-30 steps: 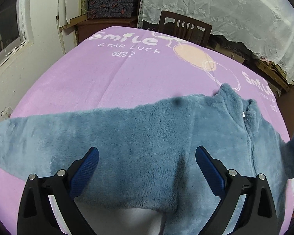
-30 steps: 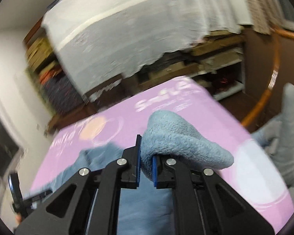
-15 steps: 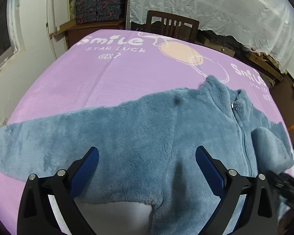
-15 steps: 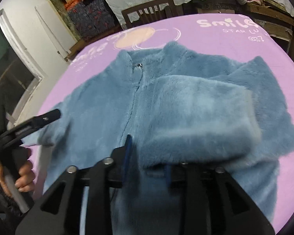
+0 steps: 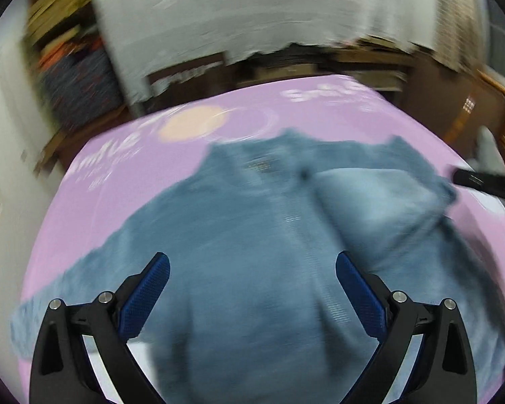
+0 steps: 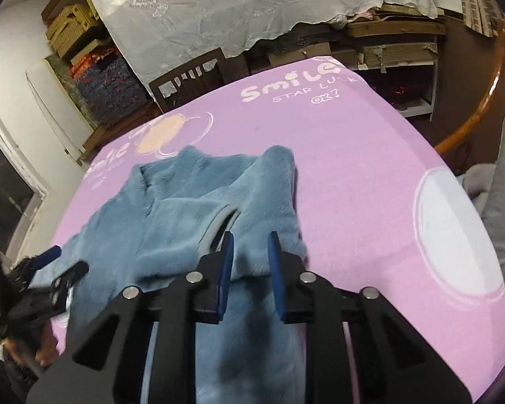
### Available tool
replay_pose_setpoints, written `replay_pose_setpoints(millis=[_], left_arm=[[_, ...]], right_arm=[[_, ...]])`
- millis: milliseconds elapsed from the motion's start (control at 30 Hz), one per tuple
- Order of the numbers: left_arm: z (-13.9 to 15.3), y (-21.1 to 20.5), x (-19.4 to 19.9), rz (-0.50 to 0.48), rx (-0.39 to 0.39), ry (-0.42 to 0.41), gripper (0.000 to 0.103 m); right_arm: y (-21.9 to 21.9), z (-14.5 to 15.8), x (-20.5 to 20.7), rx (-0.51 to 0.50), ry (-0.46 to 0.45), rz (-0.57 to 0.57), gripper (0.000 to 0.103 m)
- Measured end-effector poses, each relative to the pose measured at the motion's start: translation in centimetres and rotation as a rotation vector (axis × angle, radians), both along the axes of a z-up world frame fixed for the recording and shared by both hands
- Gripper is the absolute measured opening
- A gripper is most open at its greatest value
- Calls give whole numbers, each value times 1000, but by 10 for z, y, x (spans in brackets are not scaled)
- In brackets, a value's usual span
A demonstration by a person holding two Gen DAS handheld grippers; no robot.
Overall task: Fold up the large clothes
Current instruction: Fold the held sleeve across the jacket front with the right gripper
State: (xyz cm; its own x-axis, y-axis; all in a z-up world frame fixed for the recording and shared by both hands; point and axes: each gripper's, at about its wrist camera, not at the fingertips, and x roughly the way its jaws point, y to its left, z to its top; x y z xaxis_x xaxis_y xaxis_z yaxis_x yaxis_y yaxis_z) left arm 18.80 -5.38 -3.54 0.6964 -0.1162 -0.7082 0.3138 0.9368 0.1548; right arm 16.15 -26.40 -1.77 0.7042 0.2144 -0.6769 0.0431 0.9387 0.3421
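I see the blue fleece jacket (image 6: pixel 185 215) lying flat on the surface, which is covered by a purple blanket (image 6: pixel 353 175) printed with "Smile STAR LUCK". Its collar points toward the far edge and one sleeve (image 6: pixel 252 208) is folded across the chest. Behind the surface a dark wooden chair (image 6: pixel 188 74) stands under a white lace curtain (image 6: pixel 252 10), with stacked boxes (image 6: pixel 74 30) at the far left and a curved wooden rail (image 6: pixel 471 114) at the right. Pale grey fabric (image 6: pixel 501 208) sits off the right edge of the surface.

My right gripper (image 6: pixel 250 262) is partly open, its blue pads a narrow gap apart over the edge of the folded sleeve, holding nothing that I can make out. My left gripper (image 5: pixel 252 289) is wide open and empty above the jacket's (image 5: pixel 252 235) body; this view is badly blurred. In it, the right gripper's dark finger (image 5: pixel 484 181) crosses in front of the jacket's right shoulder. From the right wrist view, the left gripper (image 6: pixel 50 269) shows at the left edge, over the jacket's near left side.

Half a second ago my right gripper was closed on the sleeve's cuff; now the pads have parted and the sleeve rests on the jacket. The left view has swung right, from the spread left sleeve toward the zip and collar.
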Motion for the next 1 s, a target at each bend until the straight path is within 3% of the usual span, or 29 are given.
replay_pose_setpoints(millis=[100,267,500,600,633,667,700,867,1000], left_arm=[[-6,-41,-3,-99,49,-5,99],[-29,-85,4,-153,181,-28,99],[-43,-109,30,-164,204,-7,98],[-39,-111,42,-162,174,-3,76],[-38,-110,47,-158,147,15,54],[-37,-106,55,-155,99,54,25],[-36,-102,56,-148,66,76,16],[-8,-55,59,-19,-93,28,14],[2,-13,48,69,-170,-2,14]], right_arm=[[-1,-4,13,21,-2,-7,19],[-7,-22,28,110,9,-10,19],[-20,-45,38,205,61,-4,19],[-24,-49,39,235,70,-2,18],[-25,-49,39,237,69,-2,18],[-26,-48,39,244,67,-2,18],[-27,-47,39,252,62,-2,18],[-37,-32,27,271,-28,-2,21],[-27,-31,27,251,-28,34,21]])
